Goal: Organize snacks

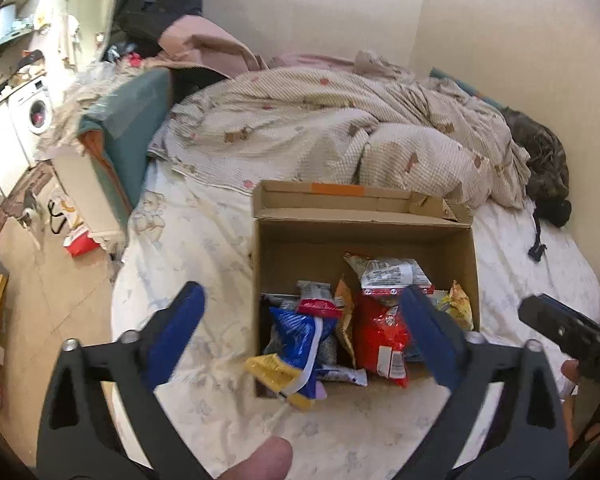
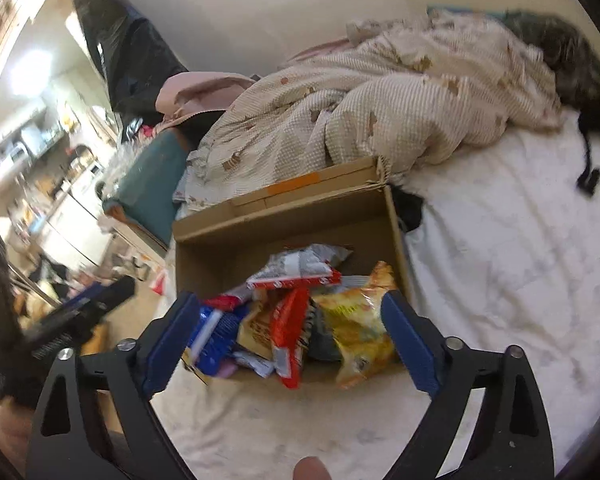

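An open cardboard box [image 1: 364, 236] [image 2: 260, 236] lies on the white bed sheet and holds several snack packets. Among them are a red packet [image 1: 380, 332] [image 2: 288, 332], a blue one [image 1: 296, 336] [image 2: 216, 332] and a yellow bag [image 1: 458, 308] [image 2: 356, 332]. A small yellow packet [image 1: 274, 372] hangs over the box's near edge. My left gripper [image 1: 302, 294] stands open above the near side of the box, nothing between its blue pads. My right gripper [image 2: 290, 300] is open too, over the same pile, and holds nothing.
A crumpled checked duvet [image 1: 320, 128] lies just behind the box, with a dark cloth [image 1: 544, 168] at the far right by the wall. A teal cushion [image 1: 136, 132] stands at the bed's left edge. Beyond it are the floor, a red carton [image 1: 78, 242] and a washing machine [image 1: 34, 114].
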